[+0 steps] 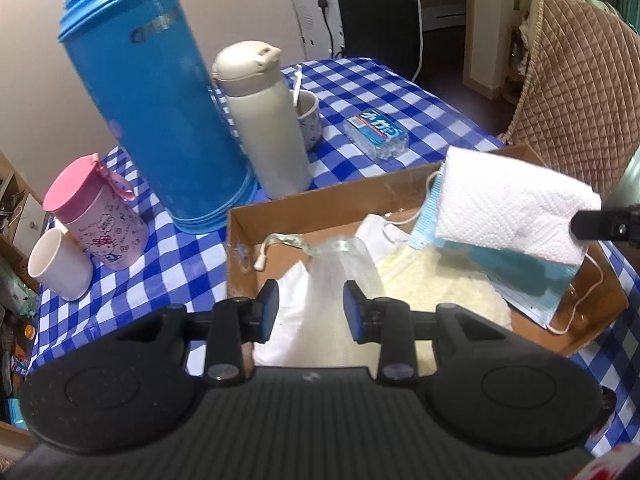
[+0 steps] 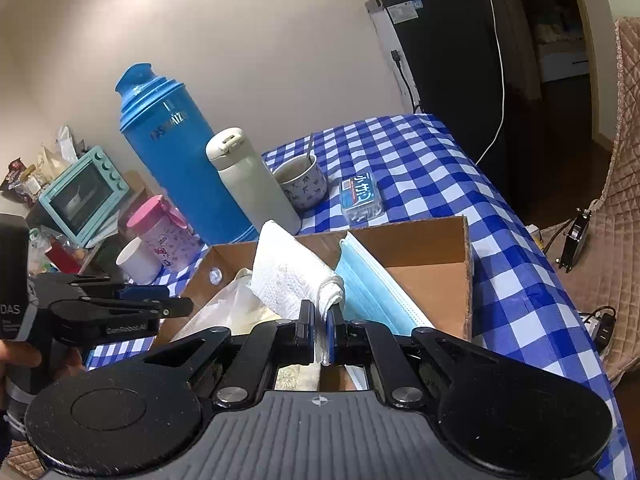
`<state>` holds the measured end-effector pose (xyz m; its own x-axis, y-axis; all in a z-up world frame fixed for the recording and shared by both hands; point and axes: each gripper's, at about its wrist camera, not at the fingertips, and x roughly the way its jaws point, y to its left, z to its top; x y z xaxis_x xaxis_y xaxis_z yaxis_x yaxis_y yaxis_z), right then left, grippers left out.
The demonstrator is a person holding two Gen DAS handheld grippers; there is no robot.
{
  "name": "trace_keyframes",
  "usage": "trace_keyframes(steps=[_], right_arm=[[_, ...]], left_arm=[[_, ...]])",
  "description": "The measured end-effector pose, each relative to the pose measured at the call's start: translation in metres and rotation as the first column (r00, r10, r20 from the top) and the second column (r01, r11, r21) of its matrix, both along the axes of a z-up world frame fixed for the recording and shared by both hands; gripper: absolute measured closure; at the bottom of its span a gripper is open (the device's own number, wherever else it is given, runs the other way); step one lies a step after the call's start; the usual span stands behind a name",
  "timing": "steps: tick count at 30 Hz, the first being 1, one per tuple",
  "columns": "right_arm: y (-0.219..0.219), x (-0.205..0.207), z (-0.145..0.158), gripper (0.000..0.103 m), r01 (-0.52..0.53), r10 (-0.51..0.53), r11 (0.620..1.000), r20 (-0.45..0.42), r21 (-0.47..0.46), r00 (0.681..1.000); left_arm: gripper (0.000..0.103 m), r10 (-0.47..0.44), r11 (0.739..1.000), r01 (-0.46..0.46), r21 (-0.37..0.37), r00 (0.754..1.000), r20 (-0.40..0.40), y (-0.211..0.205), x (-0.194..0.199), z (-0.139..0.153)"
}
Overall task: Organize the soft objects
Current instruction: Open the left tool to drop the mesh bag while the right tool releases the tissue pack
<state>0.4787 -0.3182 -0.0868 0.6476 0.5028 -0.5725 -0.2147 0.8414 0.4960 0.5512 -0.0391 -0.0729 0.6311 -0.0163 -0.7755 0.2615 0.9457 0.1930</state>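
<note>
Step in hand: soft things are being gathered into the cardboard box (image 1: pixel 312 196), which sits on the checked tablecloth (image 1: pixel 400 92); judging by the frames, one load hangs over it, not yet let go.
Right gripper (image 2: pixel 320 330): clamped tight on a folded paper towel (image 2: pixel 288 272), with a blue face mask (image 2: pixel 376 284) hanging against it on the right; whether the mask is pinched too I cannot tell.
Left gripper (image 1: pixel 310 314): jaws partly apart with nothing pressed between them, low centre of the left wrist view, over a white plastic bag (image 1: pixel 320 292) lying in the box.
Where the load is: in the left view, towel and mask hang at the right edge of the frame, above the box's right half.
Already in the box: a white mask (image 1: pixel 380 228) and a pale yellow cloth (image 1: pixel 440 280) lie on its floor.
Next move: probably lower the towel and mask further into the box, then open the right jaws; the mask's loops could snag on the rim.
Bystanders: the blue thermos (image 1: pixel 148 92) stands just beyond the box's upper left corner.
</note>
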Motion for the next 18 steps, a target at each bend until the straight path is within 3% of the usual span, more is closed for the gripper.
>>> trace_keyframes(steps=[13, 15, 16, 17, 18], right_arm=[[0.018, 0.015, -0.004, 0.096, 0.011, -0.011, 0.999, -0.001, 0.043, 1.000], [0.021, 0.018, -0.006, 0.078, 0.010, -0.010, 1.000, -0.016, 0.027, 1.000], [0.023, 0.018, -0.007, 0.052, 0.015, -0.015, 1.000, -0.022, 0.004, 1.000], [0.024, 0.017, -0.007, 0.034, 0.020, -0.020, 1.000, -0.019, -0.014, 1.000], [0.025, 0.015, -0.007, 0.034, 0.020, -0.020, 0.999, -0.010, -0.026, 1.000]], left_arm=[[0.067, 0.023, 0.999, -0.023, -0.027, 1.000, -0.002, 0.007, -0.007, 0.006], [0.064, 0.027, 0.999, -0.027, -0.031, 1.000, -0.006, 0.006, -0.010, 0.006], [0.062, 0.030, 0.999, -0.030, -0.034, 1.000, -0.008, 0.006, -0.011, 0.006], [0.060, 0.032, 0.999, -0.032, -0.039, 0.999, -0.009, 0.006, -0.012, 0.006], [0.058, 0.033, 0.998, -0.033, -0.044, 0.999, -0.010, 0.007, -0.013, 0.007]])
